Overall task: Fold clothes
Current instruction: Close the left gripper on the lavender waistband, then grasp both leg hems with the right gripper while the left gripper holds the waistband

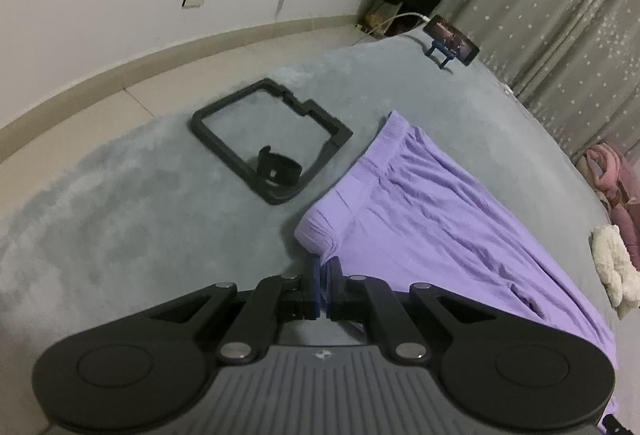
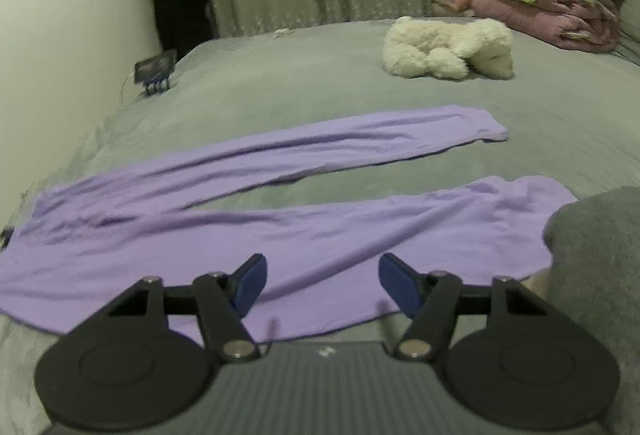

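Your left gripper [image 1: 325, 283] is pinched tight on the near corner of the waistband of the purple trousers [image 1: 432, 219] — the blue pads meet with a gather of cloth between them. Keep that bite as it is; the fabric looks thin and stretchy, so I'd judge it slips if you ease off at all. The black frame [image 1: 268, 139] lies on the grey bed cover [image 1: 120, 227] just left of the waistband, apart from it, so lift the corner away from that side.

The trousers lie flat across the bed, both legs running out to the right with a strip of cover showing between them.

Your right gripper [image 2: 322, 281] hangs over the near leg with its jaws half apart and nothing pressed between the pads — it holds no cloth yet. Lower it onto the near edge of that leg, take both layers, then close fully. Raise both hands together and carry the near leg over onto the far leg [image 2: 320, 135], edges matched. Stay short of the white plush toy [image 2: 448, 51].
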### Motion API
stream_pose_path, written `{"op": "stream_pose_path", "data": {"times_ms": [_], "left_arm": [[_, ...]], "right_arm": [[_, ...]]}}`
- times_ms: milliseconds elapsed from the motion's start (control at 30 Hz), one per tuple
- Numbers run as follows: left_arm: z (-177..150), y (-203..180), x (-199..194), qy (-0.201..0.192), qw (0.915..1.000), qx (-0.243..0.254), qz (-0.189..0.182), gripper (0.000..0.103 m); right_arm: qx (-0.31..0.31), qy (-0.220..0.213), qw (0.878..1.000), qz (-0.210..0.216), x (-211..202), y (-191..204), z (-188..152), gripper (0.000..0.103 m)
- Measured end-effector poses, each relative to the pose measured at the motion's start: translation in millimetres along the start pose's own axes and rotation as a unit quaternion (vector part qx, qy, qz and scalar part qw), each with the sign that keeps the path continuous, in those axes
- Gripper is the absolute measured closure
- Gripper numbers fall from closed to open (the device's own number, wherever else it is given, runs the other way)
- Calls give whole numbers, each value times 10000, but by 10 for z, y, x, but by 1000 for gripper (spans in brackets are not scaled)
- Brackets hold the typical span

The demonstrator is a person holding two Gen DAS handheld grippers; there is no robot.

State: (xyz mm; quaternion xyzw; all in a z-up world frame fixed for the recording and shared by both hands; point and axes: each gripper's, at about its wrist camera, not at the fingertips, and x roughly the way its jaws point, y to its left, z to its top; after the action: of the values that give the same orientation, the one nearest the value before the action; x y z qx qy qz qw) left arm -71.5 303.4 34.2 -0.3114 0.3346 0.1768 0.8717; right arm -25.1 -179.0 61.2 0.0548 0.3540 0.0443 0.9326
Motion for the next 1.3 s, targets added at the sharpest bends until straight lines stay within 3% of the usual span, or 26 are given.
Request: {"op": "stream_pose_path", "data": {"times_ms": [67, 233, 300, 400, 667, 867, 967, 1033, 1300], "left_arm": [[-8, -25, -9, -33, 10000, 80, 7, 101], [-5, -31, -15, -15, 10000, 70, -8, 101], [-5, -45, -22, -54, 9999, 109, 7, 101], [-9, -35, -26, -55, 9999, 108, 14, 101], [20, 4, -64, 18, 10000, 19, -77, 101], [31, 36, -48, 80, 9999, -38, -109, 101], [45, 50, -52, 88, 9998, -85, -158, 101], [47, 44, -63, 58, 9998, -73, -170, 101], [62, 8, -175, -180, 9994, -20, -285, 102]], "right_arm": [[-228, 131, 9996, -70, 69, 57, -27, 54], [-758, 18, 9970, -170, 239, 195, -25, 54], [-928, 156, 9954, -191, 357, 252, 0, 54], [-857, 431, 9950, -263, 496, 228, -18, 54], [-805, 673, 9944, 157, 269, 30, -144, 53], [-938, 463, 9945, 90, 105, 80, -118, 43], [-1465, 499, 9879, 123, 29, 122, -167, 33], [-1766, 633, 9821, 171, 45, 147, -225, 32], [-1998, 605, 9779, 148, 88, 181, -291, 30]]}}
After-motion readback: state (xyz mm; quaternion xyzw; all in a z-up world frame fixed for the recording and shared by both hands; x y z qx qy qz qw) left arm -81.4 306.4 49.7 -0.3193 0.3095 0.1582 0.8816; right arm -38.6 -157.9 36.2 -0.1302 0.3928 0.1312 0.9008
